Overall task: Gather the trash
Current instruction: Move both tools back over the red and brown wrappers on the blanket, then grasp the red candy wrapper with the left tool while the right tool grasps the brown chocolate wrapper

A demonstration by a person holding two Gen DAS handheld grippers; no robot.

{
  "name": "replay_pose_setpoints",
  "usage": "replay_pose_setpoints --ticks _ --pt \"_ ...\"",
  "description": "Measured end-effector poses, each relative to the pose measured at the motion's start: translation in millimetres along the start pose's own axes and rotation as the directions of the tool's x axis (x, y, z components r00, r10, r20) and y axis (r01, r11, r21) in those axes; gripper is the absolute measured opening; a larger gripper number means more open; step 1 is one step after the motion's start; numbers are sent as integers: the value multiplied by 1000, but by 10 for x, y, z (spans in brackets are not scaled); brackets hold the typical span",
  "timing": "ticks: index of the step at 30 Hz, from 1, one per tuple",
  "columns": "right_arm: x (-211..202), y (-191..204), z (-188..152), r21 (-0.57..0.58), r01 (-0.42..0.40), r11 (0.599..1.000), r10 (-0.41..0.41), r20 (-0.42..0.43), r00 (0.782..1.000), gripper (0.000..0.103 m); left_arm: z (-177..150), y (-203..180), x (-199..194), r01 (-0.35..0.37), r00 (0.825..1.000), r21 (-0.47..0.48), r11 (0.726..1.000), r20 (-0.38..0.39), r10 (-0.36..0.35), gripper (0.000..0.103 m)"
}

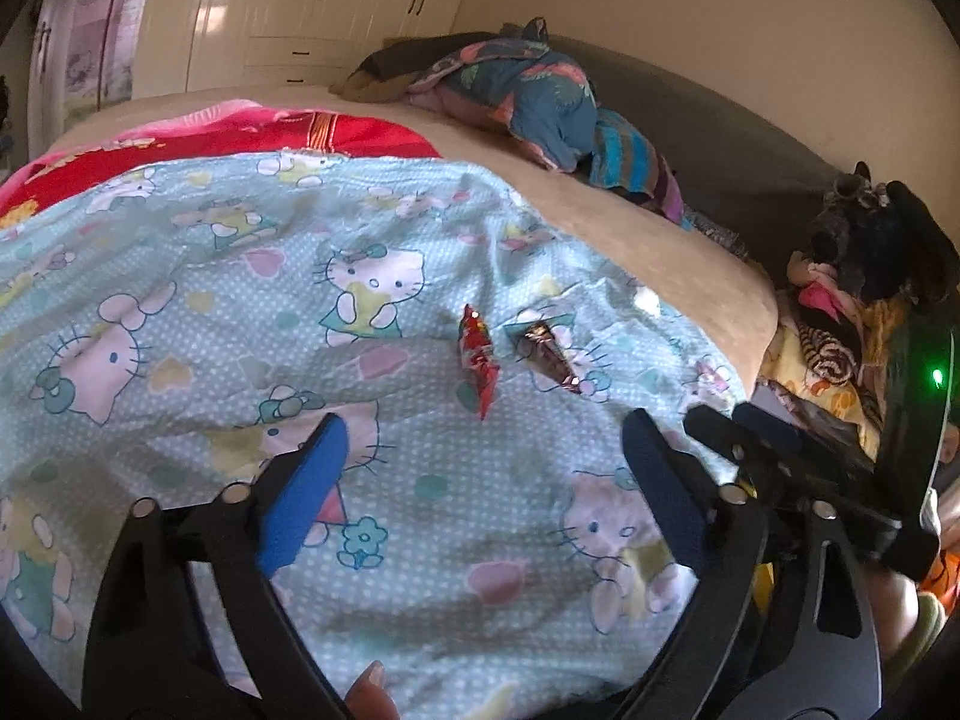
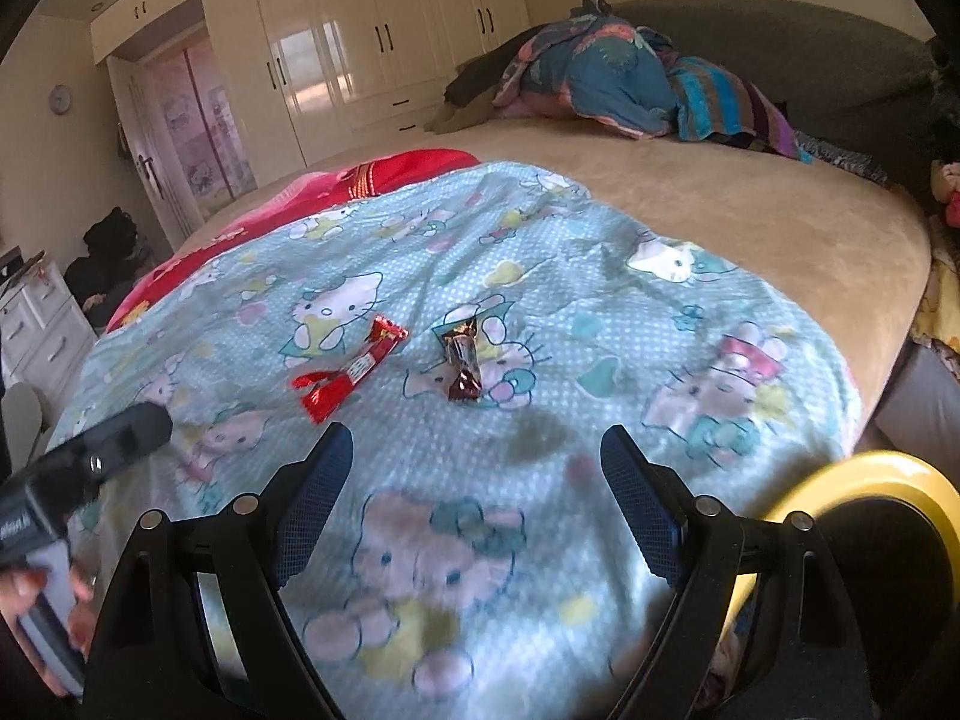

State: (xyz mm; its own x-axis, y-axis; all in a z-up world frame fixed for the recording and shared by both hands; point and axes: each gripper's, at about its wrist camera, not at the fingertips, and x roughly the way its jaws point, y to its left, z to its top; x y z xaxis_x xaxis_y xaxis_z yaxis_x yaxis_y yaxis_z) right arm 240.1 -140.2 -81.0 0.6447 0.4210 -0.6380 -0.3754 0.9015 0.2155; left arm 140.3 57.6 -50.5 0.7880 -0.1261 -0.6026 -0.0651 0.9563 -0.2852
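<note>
Crinkly red foil snack wrapper (image 1: 478,361) and dark brown foil candy wrapper (image 1: 549,357) lay side by side on the pale blue cartoon-cat cotton blanket (image 1: 240,276). Both looked light, thin, slippery; best pinched mid-body. Left gripper (image 1: 485,456) and right gripper (image 2: 477,468) were spread, empty, near the blanket's wrappers.

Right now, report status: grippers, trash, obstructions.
Left hand-held gripper open, empty; right hand-held gripper open, empty. Red wrapper and brown wrapper lie apart on the blue blanket, untouched. Nothing between grippers and wrappers.
</note>
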Motion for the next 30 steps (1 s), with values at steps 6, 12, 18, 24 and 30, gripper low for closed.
replay_pose_setpoints --ticks 6,12,18,24,30 --pt "496 -63 119 -7 -7 1000 6 -57 998 68 31 74 281 14 999 -19 1000 -48 -15 63" --pt "912 -103 155 7 -32 999 32 -140 990 52 44 91 543 24 996 -19 1000 -91 -25 48" --pt "1169 -95 202 10 -51 999 52 -177 983 45 50 97 738 39 993 -22 999 -114 -41 46" --pt "1298 -64 193 -1 -61 998 59 -200 978 20 45 110 924 28 989 -32 999 -145 -33 44" --pt "1113 -148 84 64 -66 996 75 -151 986 20 47 91 1025 42 987 -33 999 -156 -46 35"
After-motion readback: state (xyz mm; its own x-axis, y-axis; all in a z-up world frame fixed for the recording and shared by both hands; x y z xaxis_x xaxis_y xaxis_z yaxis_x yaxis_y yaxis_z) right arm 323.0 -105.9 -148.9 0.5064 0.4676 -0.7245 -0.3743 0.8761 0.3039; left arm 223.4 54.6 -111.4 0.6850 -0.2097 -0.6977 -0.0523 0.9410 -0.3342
